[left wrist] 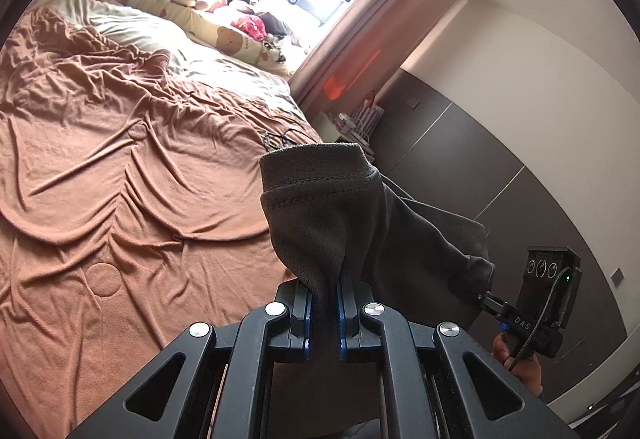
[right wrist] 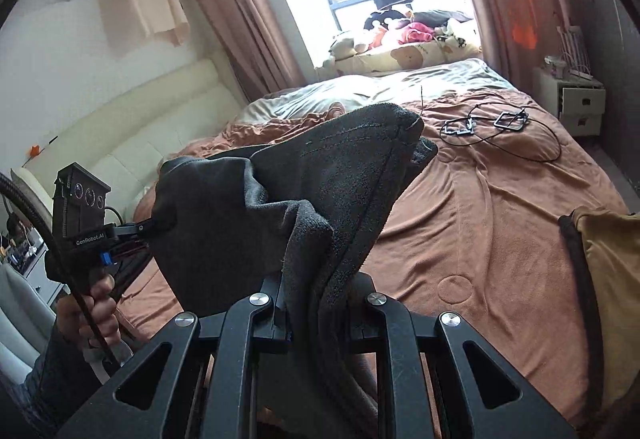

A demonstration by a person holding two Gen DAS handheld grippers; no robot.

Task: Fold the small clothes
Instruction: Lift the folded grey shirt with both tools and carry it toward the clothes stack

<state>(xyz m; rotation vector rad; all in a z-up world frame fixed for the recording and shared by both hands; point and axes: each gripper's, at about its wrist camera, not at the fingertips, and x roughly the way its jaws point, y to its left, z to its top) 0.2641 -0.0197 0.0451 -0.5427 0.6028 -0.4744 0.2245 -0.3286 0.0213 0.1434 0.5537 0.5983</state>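
A dark grey garment [left wrist: 352, 215] hangs in the air above the bed, stretched between both grippers. My left gripper [left wrist: 323, 299] is shut on one edge of it, and the cloth rises in a bunch with a stitched hem on top. In the right wrist view my right gripper [right wrist: 316, 303] is shut on another edge of the garment [right wrist: 320, 175], and the cloth drapes over its fingers and hides the tips. Each view shows the other gripper pinching the far end: the right gripper [left wrist: 482, 297] and the left gripper [right wrist: 154, 227], each held by a hand [right wrist: 94, 313].
Below lies a bed with a wrinkled brown blanket [left wrist: 120, 167]. Black cables and small frames [right wrist: 496, 127] lie on it near a white nightstand [right wrist: 576, 99]. A yellow-brown cloth [right wrist: 608, 279] sits at the right edge. Pillows and plush toys [left wrist: 240, 27] line the window.
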